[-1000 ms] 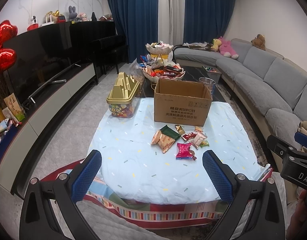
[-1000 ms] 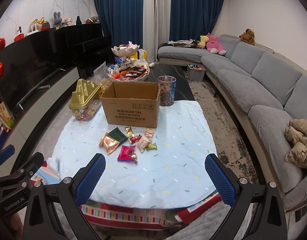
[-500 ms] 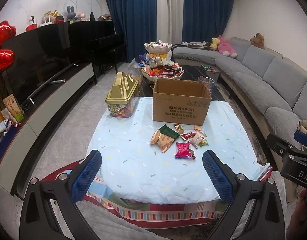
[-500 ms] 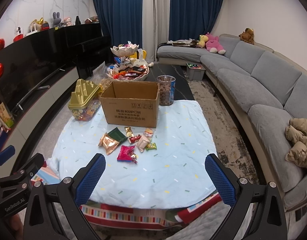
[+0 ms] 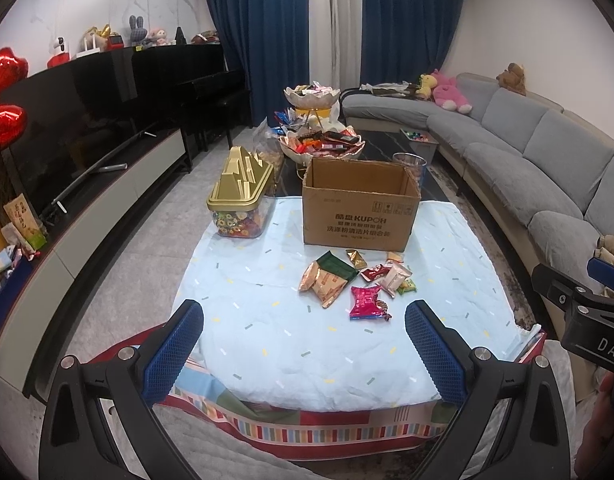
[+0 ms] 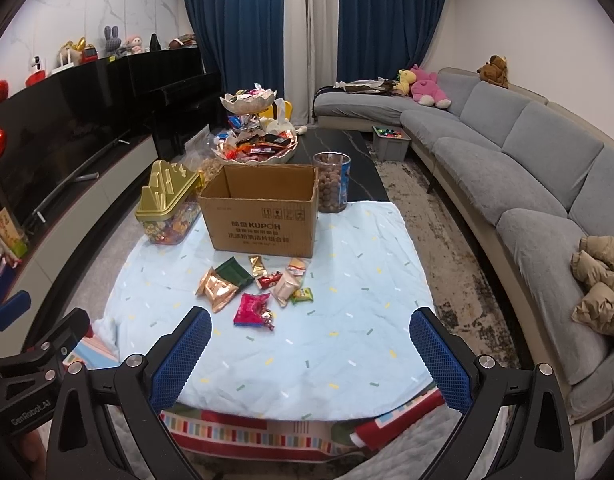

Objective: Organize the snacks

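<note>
Before the open box (image 5: 361, 204) lie loose snacks (image 5: 355, 280), handy for packing; both grippers (image 5: 305, 354) (image 6: 311, 354) hover spread wide, empty.

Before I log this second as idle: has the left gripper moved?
Yes, slightly. In its own view the cardboard box has slid left and up against the frame, so the left gripper has swung a little right and down.

Left gripper (image 5: 305, 348): two black angular plastic arms, silver screw heads at joints, blue diamond-textured rubber fingertip pads (image 5: 174, 354). Right gripper (image 6: 310, 356): same black frame, silver screws, blue textured pads (image 6: 439, 364). White lettering "GenRobot.AI" on left gripper's black body, seen from right wrist; partial white "DAS" on right gripper's body, seen from left wrist.
</note>
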Motion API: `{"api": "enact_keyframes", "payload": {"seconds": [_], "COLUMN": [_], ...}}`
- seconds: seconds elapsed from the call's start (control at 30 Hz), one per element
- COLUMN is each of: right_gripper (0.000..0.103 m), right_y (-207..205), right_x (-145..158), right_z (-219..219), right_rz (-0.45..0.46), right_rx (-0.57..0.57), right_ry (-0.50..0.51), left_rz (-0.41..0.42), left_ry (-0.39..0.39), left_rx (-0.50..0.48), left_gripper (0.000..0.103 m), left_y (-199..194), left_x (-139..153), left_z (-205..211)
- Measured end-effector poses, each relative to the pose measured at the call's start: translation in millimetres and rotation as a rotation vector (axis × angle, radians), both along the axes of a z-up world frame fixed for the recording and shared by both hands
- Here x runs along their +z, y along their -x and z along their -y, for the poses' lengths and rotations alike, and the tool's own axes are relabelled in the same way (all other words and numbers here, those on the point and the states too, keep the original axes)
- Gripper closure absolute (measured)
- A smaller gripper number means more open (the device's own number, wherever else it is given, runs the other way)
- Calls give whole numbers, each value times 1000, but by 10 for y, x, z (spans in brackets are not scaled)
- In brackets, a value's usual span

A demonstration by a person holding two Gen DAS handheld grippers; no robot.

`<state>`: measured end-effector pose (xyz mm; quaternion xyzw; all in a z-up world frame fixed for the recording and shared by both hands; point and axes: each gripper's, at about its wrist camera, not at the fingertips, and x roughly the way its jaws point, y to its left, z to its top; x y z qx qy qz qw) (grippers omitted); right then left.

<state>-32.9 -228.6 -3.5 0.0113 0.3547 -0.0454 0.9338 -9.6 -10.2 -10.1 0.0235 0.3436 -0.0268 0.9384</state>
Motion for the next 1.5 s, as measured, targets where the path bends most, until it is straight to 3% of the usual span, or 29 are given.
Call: {"api": "enact_keyframes", "payload": {"seconds": [0.73, 1.5], "right_gripper": [2, 2], "right_y": [-131, -864], "right_x": [12, -596], "right_z": [61, -71], "right_rz": [7, -54], "right_rx": [-2, 22], "right_ry": [17, 56], "left_rz": [10, -46], "left_ry": [2, -69], "left_rx": [-5, -23], "left_gripper": [0, 0], "left_y": [-129, -822], "left_x": [53, -437], "left_z": [35, -27]}}
